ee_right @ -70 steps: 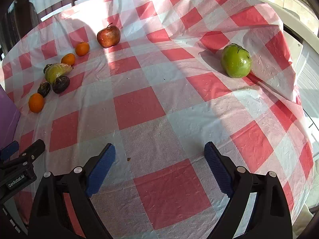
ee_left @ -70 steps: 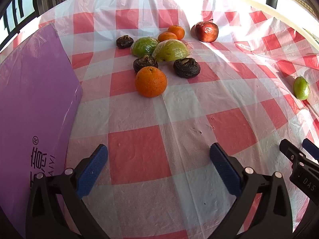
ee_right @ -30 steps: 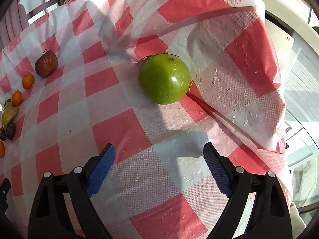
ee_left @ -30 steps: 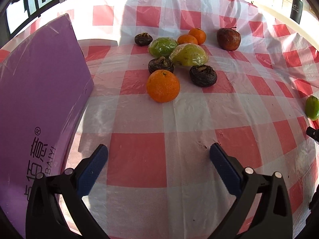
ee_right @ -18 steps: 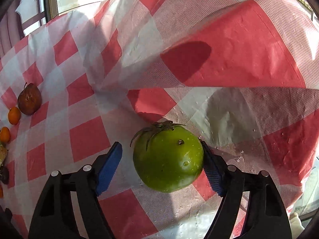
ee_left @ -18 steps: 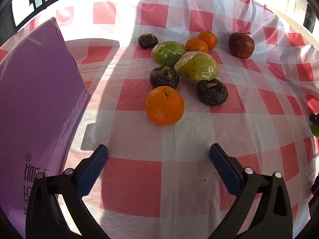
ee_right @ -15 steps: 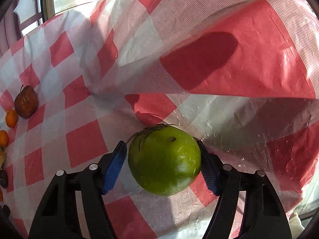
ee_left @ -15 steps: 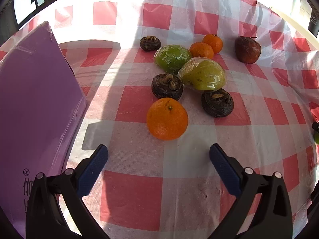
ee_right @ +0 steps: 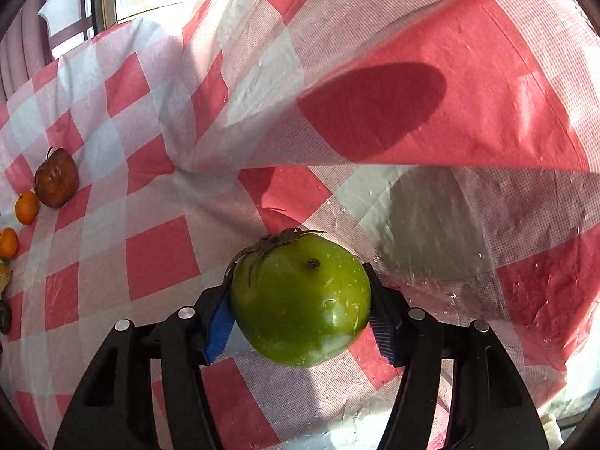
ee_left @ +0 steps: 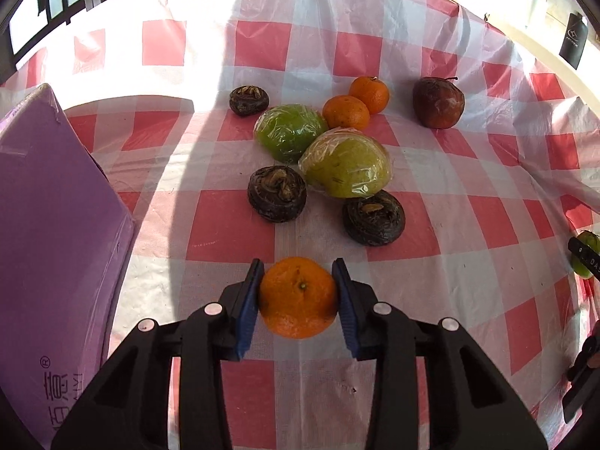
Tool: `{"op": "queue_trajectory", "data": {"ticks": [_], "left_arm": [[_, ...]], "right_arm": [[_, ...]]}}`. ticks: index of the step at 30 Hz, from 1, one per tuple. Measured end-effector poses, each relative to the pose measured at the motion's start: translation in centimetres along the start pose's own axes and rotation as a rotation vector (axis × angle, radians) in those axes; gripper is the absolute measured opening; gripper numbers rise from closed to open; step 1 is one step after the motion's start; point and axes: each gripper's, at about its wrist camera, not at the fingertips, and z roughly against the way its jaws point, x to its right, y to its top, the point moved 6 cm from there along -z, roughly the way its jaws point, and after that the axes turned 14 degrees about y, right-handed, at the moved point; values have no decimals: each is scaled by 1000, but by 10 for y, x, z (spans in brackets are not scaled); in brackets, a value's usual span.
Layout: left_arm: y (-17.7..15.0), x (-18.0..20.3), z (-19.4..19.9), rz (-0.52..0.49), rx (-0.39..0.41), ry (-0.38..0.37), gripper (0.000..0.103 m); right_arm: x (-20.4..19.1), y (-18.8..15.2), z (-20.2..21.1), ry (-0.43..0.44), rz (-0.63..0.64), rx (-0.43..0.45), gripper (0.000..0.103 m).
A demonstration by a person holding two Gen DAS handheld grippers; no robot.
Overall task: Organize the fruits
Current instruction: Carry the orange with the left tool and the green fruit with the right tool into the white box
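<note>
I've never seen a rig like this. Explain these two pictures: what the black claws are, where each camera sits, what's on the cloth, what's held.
A person holds a two-finger gripper in each hand; a camera on each looks along its fingers. In the left view, the left gripper is shut on an orange. In the right view, the right gripper is shut on a green tomato. On the checked tablecloth lie two small oranges, two wrapped green fruits, three dark roots and a brownish-red fruit, beside a purple box.

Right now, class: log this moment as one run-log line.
left gripper: shut on orange | right gripper: shut on green tomato
</note>
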Motion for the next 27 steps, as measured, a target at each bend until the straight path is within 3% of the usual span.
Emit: {"op": "queue_trajectory", "data": {"ticks": [5,9,14,27], "left_arm": [[-38,3,32,22,-31,-82,37],[-64,11,58,-33,-44,-170,37],[-86,14,73,-118,-80,-225,37],[-48,-12,135,-329,4,-313,37]], "right_arm": [[-10,-35,40,100,-8,-33,61],[-29,-75,86,202,6,-99,61],[-52,-119,120,251,31,-195,61],[-152,-124,144,291,32,-233,61]]}}
